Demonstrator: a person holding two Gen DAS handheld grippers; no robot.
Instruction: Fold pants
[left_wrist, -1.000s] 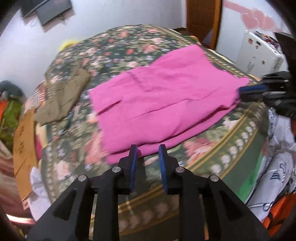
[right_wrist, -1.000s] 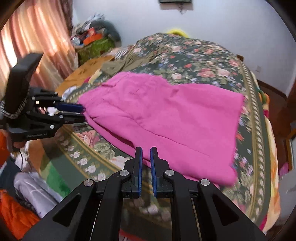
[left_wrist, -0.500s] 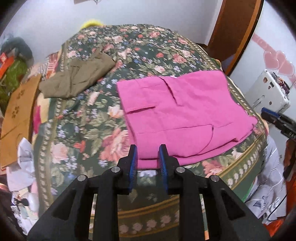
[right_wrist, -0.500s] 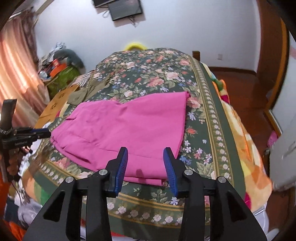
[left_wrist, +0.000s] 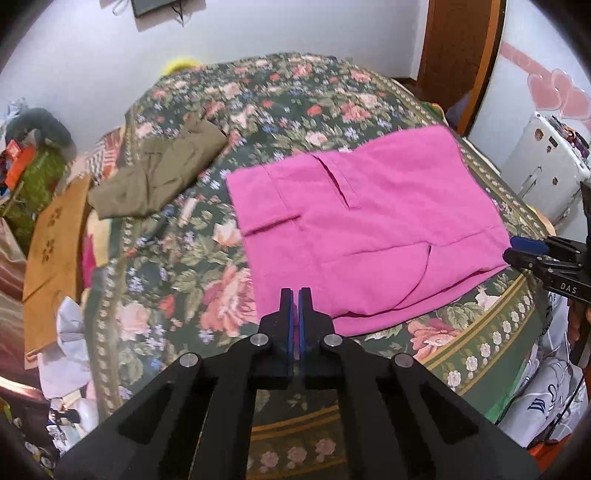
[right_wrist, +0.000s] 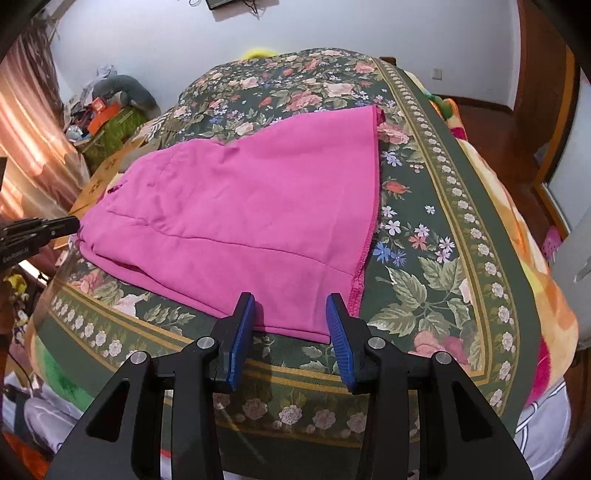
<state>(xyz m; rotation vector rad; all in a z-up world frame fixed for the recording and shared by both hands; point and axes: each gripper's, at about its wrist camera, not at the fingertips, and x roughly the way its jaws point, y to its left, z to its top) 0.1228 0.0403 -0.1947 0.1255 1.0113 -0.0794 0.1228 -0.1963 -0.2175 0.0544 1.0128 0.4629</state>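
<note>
Pink pants (left_wrist: 369, 229) lie folded flat on the floral bedspread (left_wrist: 177, 258), near its front edge; they also show in the right wrist view (right_wrist: 251, 206). My left gripper (left_wrist: 295, 295) is shut and empty, just above the pants' near left corner. My right gripper (right_wrist: 291, 306) is open and empty, its jaws set apart just before the pants' near right corner. The right gripper also shows at the right edge of the left wrist view (left_wrist: 517, 249). The left gripper shows at the left edge of the right wrist view (right_wrist: 74, 221).
Folded olive-brown pants (left_wrist: 159, 177) lie further back on the bed's left side. A brown cardboard box (left_wrist: 51, 240) and clutter stand left of the bed. A white appliance (left_wrist: 543, 170) and a wooden door (left_wrist: 461, 48) are at the right.
My left gripper has shut from slightly open and come over the pants' near corner. My right gripper has opened wide and moved to the near right corner.
</note>
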